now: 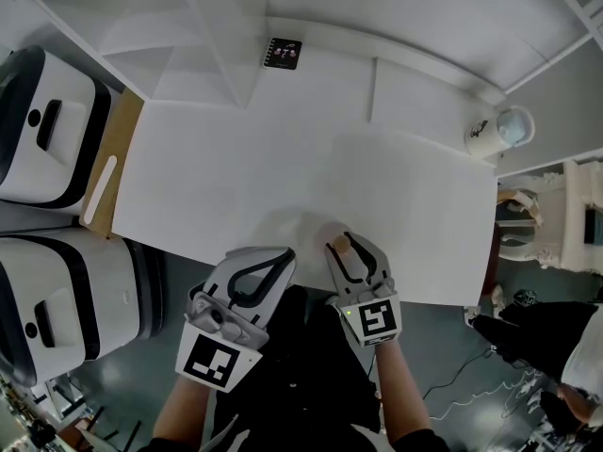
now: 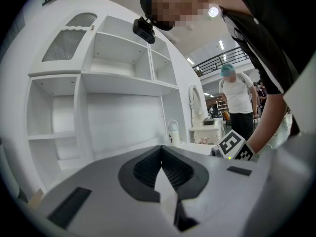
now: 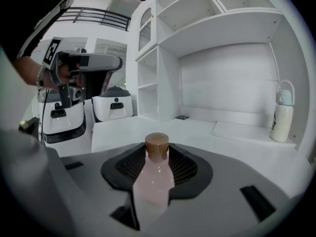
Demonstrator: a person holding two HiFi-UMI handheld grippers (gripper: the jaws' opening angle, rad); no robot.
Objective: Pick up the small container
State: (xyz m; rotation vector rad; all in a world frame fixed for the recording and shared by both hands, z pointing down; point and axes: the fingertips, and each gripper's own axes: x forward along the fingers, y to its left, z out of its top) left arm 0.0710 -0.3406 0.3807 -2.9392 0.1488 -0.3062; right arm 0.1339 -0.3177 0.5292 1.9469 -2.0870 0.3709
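White table point(image 1: 283, 168) carried a black card point(image 1: 282, 54) and a flask point(image 3: 282, 113) near white shelving point(image 3: 163, 58). Right gripper point(image 1: 349, 249) clamped the small container point(image 3: 157, 174); left gripper point(image 1: 279, 255) was closed, empty.

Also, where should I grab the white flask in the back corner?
Take the white flask around its straight body, below the lid, coming level across the table. It stands upright at the rear, and the body probably gives surer purchase than the thin loop handle.

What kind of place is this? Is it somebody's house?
Probably not a house, more a big workshop or showroom hall. There is a white desk with shelves, but also bulky white machines and an upstairs balcony railing.
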